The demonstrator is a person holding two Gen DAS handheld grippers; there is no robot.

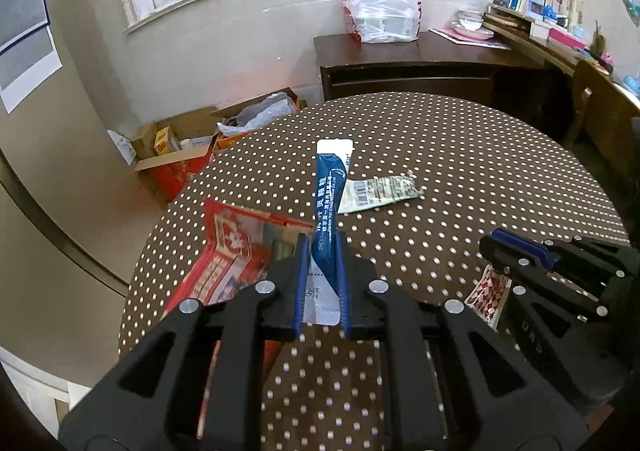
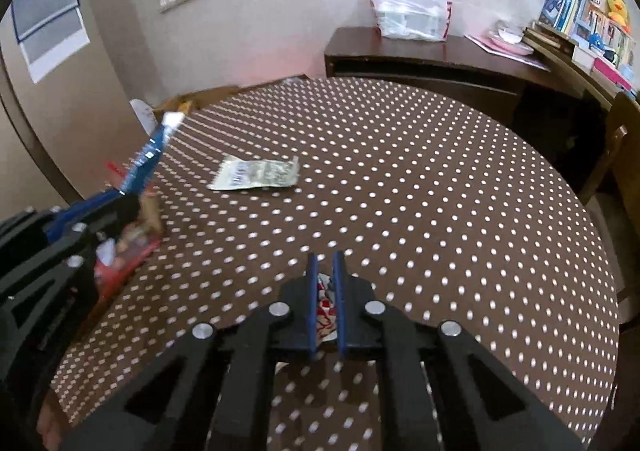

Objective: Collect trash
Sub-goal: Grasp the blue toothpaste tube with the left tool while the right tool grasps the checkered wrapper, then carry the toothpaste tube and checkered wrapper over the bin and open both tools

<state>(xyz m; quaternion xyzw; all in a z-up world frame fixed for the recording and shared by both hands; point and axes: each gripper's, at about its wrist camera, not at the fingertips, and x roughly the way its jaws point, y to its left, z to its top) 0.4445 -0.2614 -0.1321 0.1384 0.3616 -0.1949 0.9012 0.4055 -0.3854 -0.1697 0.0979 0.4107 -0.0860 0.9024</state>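
Left gripper (image 1: 323, 283): its blue fingers are narrow and clamp a blue sachet (image 1: 330, 187) low on its length; most of the sachet sticks out forward above the surface (image 1: 460, 155).
Right gripper (image 2: 325, 305): fingers drawn nearly together on a small red-and-white wrapper (image 2: 325, 311), which sits deep between the pads, close to the surface.
Step in hand: judged as securing both pieces and lifting them off to carry away.
Doing it well: lift the right piece straight up first, since its grip is on a crumpled edge and could slip; keep the left wrist steady so the long sachet does not swing.
Red packet (image 1: 232, 251): lies just beside the left fingers, partly over the surface's near-left edge; a careless sweep could knock it to the floor.
Remaining trash: a silver crumpled wrapper (image 2: 258, 175) lies flat near the middle, well apart from both grippers.
Edges: the round rim is close on the left; the far and right parts are bare.
Open room: free between the two grippers and ahead toward the silver wrapper.
Beyond: cardboard boxes (image 1: 180, 147) on the floor left; a dark desk (image 1: 420, 51) behind.
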